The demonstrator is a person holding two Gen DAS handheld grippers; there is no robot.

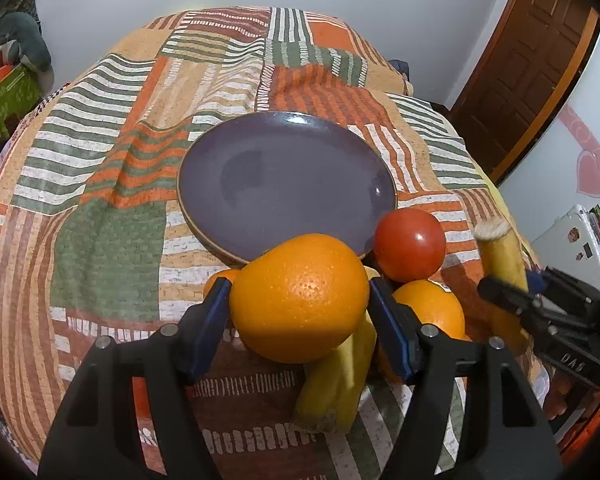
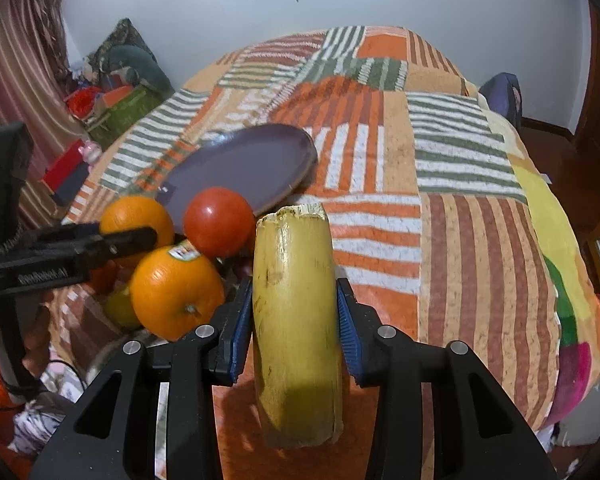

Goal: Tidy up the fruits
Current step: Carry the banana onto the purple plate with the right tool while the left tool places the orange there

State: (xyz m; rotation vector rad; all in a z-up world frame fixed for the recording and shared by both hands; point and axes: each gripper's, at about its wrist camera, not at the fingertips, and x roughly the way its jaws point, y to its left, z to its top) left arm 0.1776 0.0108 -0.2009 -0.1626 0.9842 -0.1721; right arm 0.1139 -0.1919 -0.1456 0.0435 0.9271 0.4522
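L gripper [image 1: 300,300] pinches a big orange [image 1: 300,298]: blue pads [image 1: 214,320] press on both its sides. In L wrist view the purple plate [image 1: 220,152] sits on the striped bedspread [image 1: 100,168] at 12 o'clock from that orange, its near rim just behind the fruit; nothing on the plate. A red tomato [image 1: 410,244] is at 2 o'clock from the held orange, right by the plate's rim. A 2nd orange [image 1: 432,308] lies at 3 o'clock, just under the tomato, partly behind the R-side pad. A yellow banana piece [image 1: 340,380] lies below the held orange at 5 o'clock, touching or nearly so; can't tell which.

R gripper [image 2: 296,320] is clamped on a banana [image 2: 296,300], pads tight on both flanks, cut end pointing up toward 12. In R wrist view the tomato is at 10 o'clock from the banana, w/ the plate beyond it, tilted in this view. The stickered orange sits at 9 o'clock, near the L pad of this gripper but apart from the banana. The other orange is further out at 10, w/ the L gripper's black finger across it. A door [image 1: 520,60] shows at 2 o'clock in L wrist view.
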